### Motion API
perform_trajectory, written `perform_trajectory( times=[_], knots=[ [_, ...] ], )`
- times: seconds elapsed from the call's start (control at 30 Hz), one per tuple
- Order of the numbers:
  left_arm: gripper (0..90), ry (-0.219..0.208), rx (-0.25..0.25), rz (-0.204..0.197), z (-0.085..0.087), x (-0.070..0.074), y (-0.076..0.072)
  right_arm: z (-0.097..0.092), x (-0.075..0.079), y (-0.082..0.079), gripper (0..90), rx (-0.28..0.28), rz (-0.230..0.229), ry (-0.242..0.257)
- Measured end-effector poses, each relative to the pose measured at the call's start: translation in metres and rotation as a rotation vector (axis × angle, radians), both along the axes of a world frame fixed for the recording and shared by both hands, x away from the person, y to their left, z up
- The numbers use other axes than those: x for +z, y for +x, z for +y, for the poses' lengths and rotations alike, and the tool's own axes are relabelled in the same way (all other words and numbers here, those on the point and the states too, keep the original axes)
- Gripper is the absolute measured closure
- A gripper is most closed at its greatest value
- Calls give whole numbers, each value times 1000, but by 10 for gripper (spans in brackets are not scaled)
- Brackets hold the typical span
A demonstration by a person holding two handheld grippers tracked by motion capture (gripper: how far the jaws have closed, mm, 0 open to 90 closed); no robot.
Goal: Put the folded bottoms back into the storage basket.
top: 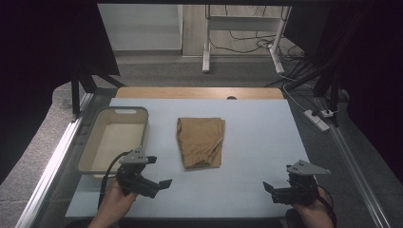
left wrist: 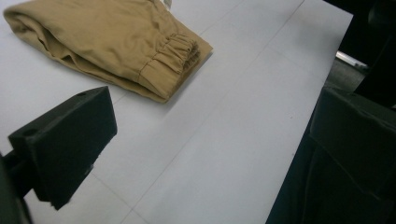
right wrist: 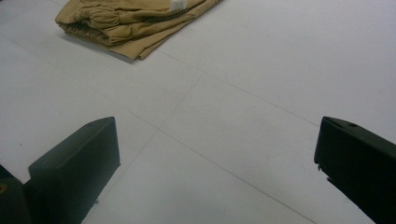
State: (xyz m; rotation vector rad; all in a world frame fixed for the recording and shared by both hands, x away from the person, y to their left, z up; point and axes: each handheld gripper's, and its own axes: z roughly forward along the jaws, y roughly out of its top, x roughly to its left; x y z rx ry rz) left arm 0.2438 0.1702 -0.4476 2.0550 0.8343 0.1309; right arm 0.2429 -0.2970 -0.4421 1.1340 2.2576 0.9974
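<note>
My left gripper (top: 160, 186) and right gripper (top: 270, 190) rest near the table's (top: 266, 142) front edge, jaws apart, holding nothing. The folded tan trousers (top: 200, 141) lie at table centre, well apart from both. A beige basket (top: 116, 111) stands to their left.

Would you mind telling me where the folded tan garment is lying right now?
In the high view the folded tan garment lies mid-table on the white sheet, just right of the grey bin, ahead of both tools and touched by neither.
</note>
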Motion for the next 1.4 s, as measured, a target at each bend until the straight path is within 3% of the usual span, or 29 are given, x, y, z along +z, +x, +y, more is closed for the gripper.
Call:
perform_trajectory(
  times=[0.4,0.7,1.1,1.27,1.4],
  knots=[
    [0,25,-21,12,-11,-4,18,0,0,1,6,0,6,0],
    [0,17,-23,27,-22,-9,35,-1,0,1,6,2,8,2],
    [0,105,-19,28,-41,-20,56,0,0,1,6,7,7,-1],
    [0,127,-9,70,-50,-23,66,0,0,1,6,11,15,3],
    [0,142,7,69,-56,-25,75,0,0,1,6,11,9,1]
  ],
)
